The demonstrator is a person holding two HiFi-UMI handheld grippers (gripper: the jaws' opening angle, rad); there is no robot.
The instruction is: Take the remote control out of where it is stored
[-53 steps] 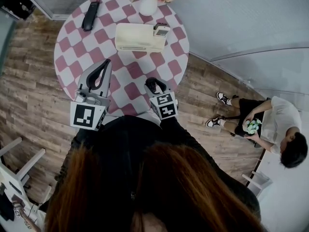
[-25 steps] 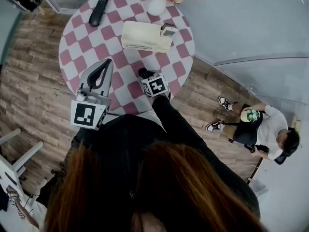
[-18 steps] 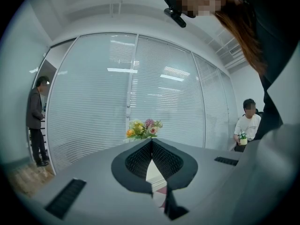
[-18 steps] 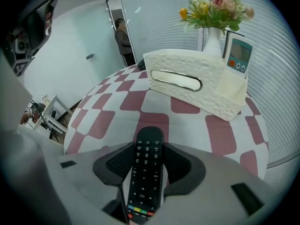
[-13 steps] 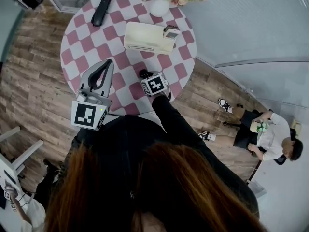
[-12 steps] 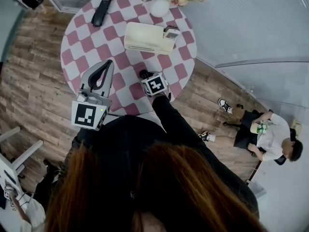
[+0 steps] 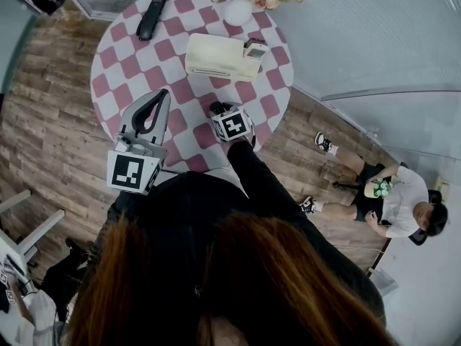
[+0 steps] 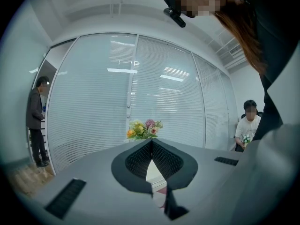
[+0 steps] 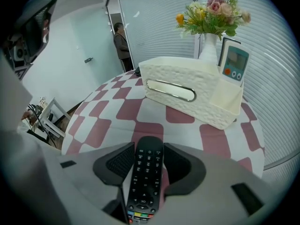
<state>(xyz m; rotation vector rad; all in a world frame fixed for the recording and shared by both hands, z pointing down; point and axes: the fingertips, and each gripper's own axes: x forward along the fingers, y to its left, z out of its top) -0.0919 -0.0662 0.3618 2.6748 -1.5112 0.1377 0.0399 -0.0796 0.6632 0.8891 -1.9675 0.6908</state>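
Slippage threatens: right gripper (image 9: 149, 145) grasps the remote control (image 9: 146, 186) by its smooth sides, nose-down over the bench (image 9: 117, 110), so it could slide out. Left gripper (image 8: 151, 145) is clenched, empty.

Overhead and low views, shared table (image 7: 115, 56)

storage box (image 7: 216, 55) ahead, vase (image 7: 238, 11) behind it

On the table (image 7: 122, 71), the box (image 7: 216, 55) is set beyond centre, the vase (image 7: 238, 9) behind it, a display remote (image 7: 254, 48) stood in its right compartment. Before the box, a long remote (image 9: 146, 182) is held in the right gripper (image 9: 147, 149).
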